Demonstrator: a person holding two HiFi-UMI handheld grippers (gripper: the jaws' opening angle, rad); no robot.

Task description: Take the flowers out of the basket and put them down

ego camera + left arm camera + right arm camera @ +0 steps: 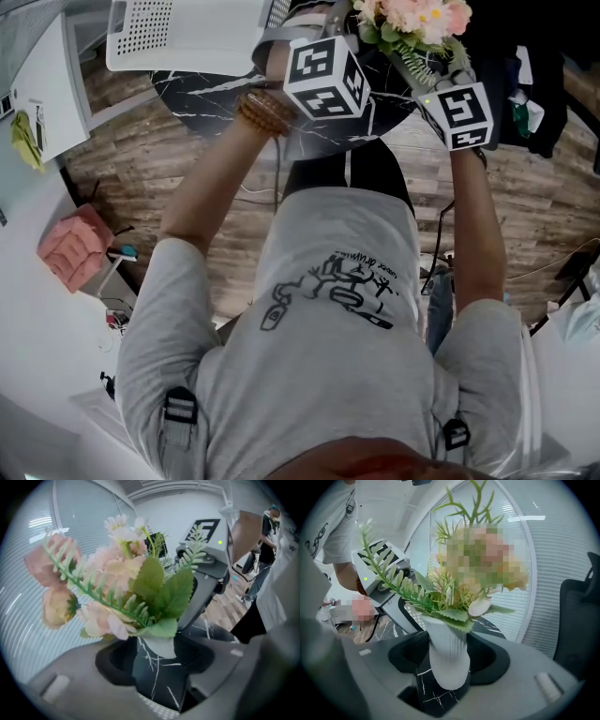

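Flowers (117, 573) upright, blooms up (white base (445, 653) down)

Head view steeply down from above; gripper views close, opposite sides, shared flowers (122, 581)

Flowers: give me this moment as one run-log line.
pink flower bunch in white ribbed vase; clamped by left gripper and right gripper; over black marble table

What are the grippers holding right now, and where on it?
The left gripper and the right gripper both clamp the flowers by their white ribbed base.
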